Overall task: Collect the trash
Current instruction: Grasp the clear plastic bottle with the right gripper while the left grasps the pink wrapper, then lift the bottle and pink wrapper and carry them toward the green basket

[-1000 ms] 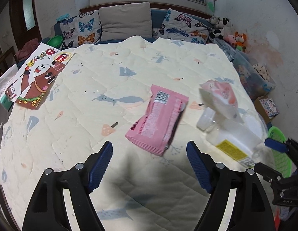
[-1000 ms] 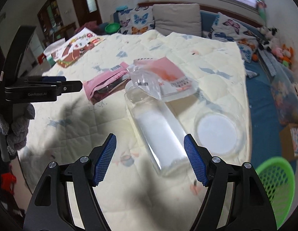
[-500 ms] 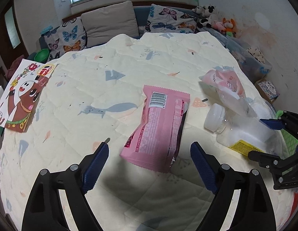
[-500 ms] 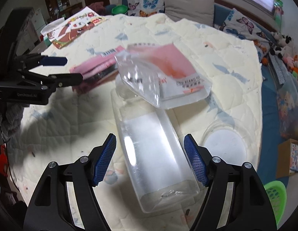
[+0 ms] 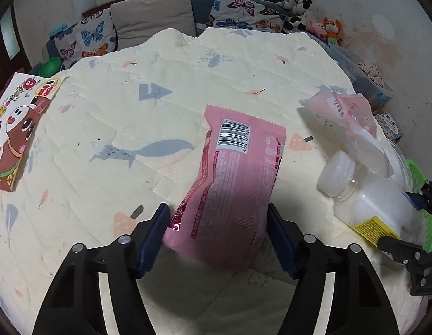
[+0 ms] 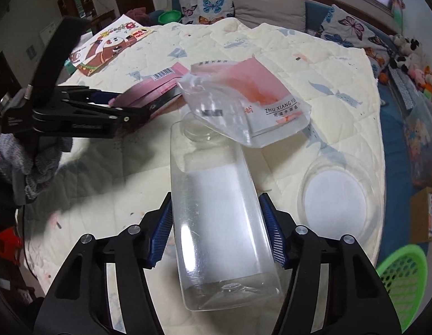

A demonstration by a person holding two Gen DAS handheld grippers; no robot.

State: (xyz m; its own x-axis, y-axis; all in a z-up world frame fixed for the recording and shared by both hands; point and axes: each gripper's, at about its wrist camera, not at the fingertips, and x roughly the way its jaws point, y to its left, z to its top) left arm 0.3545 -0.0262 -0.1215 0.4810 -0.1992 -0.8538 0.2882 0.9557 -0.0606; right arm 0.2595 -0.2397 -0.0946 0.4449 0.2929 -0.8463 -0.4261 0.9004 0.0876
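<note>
Landmark: the cream quilt [image 5: 109, 111] spread over the bed, printed with grey whales and pink shapes.

Left gripper [image 5: 218, 237]: jaws have just been closing. The pink wrapper [image 5: 238, 173] lies barcode-up near the middle of the quilt, its near end between the two blue pads. Both pads sit against the wrapper's edges, so I read this as a grip on the wrapper. In the right wrist view the same gripper [image 6: 149, 106] reaches in from the left edge of the quilt, held by a hand in a grey knit glove [image 6: 34, 164].

Right gripper [image 6: 216, 234]: jaws have just been closing. The clear plastic bottle [image 6: 216, 209] lies on its side on the quilt, to the right of the wrapper, base toward the camera. Both blue pads touch its flat sides; gripping the bottle. From the left wrist view the bottle [image 5: 378, 198] shows a white cap and a yellow label.

A clear and pink tissue pack [image 6: 255, 103] rests on the bottle's neck end. A clear round lid [image 6: 336, 198] lies on the quilt just right of the bottle. A green basket [image 6: 403, 279] sits off the quilt's near right edge. A cartoon picture book [image 5: 17, 128] lies at the quilt's far left edge.
</note>
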